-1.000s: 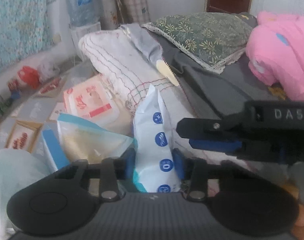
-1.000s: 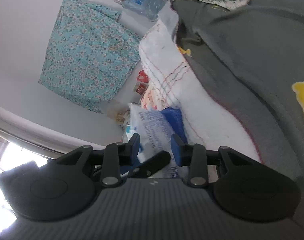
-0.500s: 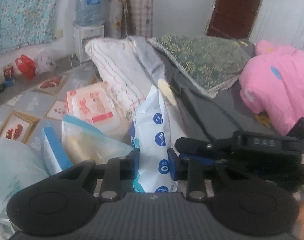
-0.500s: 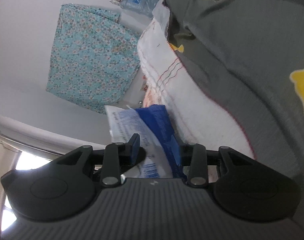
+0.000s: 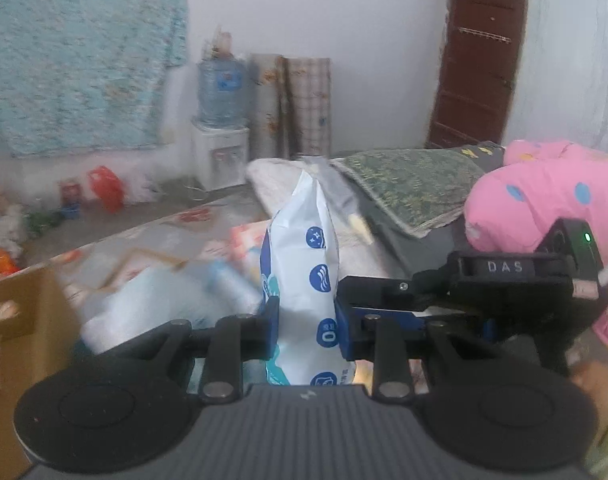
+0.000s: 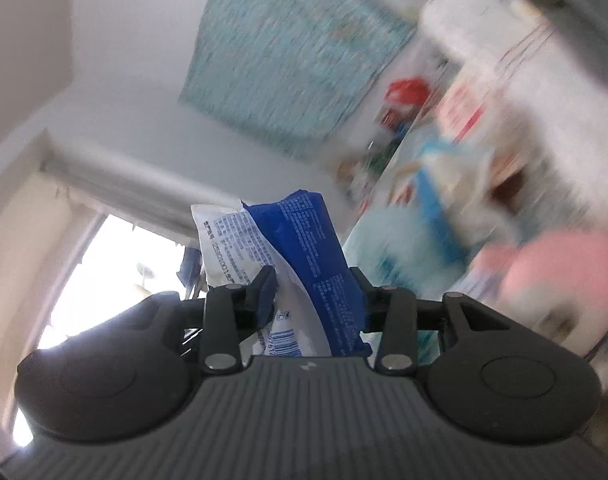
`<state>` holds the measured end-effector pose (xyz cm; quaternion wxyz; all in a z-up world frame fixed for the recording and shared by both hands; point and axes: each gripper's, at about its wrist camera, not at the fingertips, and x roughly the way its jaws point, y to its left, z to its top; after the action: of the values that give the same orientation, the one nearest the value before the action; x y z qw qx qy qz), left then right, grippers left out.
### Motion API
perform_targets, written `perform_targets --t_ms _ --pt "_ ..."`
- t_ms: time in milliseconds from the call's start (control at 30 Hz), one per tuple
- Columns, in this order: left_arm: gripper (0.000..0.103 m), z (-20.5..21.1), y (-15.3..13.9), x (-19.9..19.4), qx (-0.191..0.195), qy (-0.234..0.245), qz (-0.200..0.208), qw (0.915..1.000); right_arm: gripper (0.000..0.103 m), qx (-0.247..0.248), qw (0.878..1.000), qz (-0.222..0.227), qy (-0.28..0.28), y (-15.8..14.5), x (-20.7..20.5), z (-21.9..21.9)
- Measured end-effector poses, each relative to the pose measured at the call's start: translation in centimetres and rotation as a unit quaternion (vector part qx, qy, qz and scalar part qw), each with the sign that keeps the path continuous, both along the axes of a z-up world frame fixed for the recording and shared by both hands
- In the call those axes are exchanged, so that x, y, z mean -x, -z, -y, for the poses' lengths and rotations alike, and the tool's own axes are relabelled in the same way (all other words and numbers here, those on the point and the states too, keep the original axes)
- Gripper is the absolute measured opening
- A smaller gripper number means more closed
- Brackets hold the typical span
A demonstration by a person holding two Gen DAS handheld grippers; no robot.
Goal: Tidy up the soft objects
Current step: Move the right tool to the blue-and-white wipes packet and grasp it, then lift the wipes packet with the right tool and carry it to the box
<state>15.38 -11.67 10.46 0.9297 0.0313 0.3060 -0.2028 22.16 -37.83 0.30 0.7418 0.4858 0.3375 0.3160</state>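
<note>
A soft white pack with blue round icons (image 5: 304, 264) stands upright between the pads of my left gripper (image 5: 306, 312), which is shut on it. It is held up above the floor and the bedding. My right gripper reaches in from the right in the left wrist view and meets the same pack. In the right wrist view the pack (image 6: 304, 240) shows its blue and white printed back between the jaws of my right gripper (image 6: 312, 292). Those jaws are opening, with both pads still touching the pack.
A pink spotted plush (image 5: 544, 200) and a green patterned pillow (image 5: 408, 184) lie on grey bedding at the right. Other plastic packs (image 5: 152, 304) lie blurred on the floor mat. A cardboard box (image 5: 20, 320) stands at the left, a water dispenser (image 5: 220, 120) by the far wall.
Both grippers have risen with the pack, away from the packs on the floor. The left jaws closed in tighter on it. The right wrist view has swung and is now blurred.
</note>
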Motion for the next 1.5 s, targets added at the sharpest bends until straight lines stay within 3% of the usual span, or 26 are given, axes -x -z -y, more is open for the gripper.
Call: perform_targets --t_ms 133,300,467,600,733,867,933,1067,1267,1500 --pt "0.029 -4.3 2.1 4.4 -0.018 -0.037 -0.011 0.9991 0.039 0.008 0.998 -0.03 -0.06 1.0 2.6 -5.3" --pt "0.029 -7.5 6.6 7.0 -0.056 -0.081 -0.039 0.9944 0.039 0.017 0.987 -0.11 -0.112 6.1 5.2 -11.4" --pt "0.025 -8.1 11.1 7.3 -0.066 -0.097 -0.078 0.9901 0.039 0.052 0.981 -0.158 -0.104 9.9 7.2 -14.2" --pt "0.026 -7.2 11.9 8.2 -0.044 -0.078 -0.063 0.994 0.039 0.063 0.984 -0.154 -0.063 9.7 8.8 -12.6" --pt "0.032 -6.5 12.9 8.9 0.002 -0.03 -0.083 0.9961 0.04 0.08 0.988 -0.131 -0.026 8.3 10.4 -10.5" --pt "0.061 -6.8 12.8 9.9 0.038 -0.005 -0.084 0.9957 0.043 0.094 0.988 -0.125 -0.004 8.3 11.4 -8.8" --pt "0.066 -7.3 12.4 10.6 0.029 -0.009 -0.063 0.9975 0.045 0.105 0.986 -0.127 0.003 8.5 11.7 -8.8" --pt "0.086 -8.2 12.4 11.1 -0.001 -0.006 -0.055 0.9985 0.05 0.133 0.983 -0.127 -0.005 9.7 12.0 -9.2" --pt "0.087 -8.3 15.2 9.4 -0.024 -0.005 -0.109 0.9937 0.053 0.17 0.977 -0.12 -0.038 9.8 11.0 -11.5" --pt "0.084 -9.4 17.1 7.4 0.051 0.002 -0.177 0.9829 0.052 0.202 0.971 -0.112 -0.058 9.6 9.9 -13.6"
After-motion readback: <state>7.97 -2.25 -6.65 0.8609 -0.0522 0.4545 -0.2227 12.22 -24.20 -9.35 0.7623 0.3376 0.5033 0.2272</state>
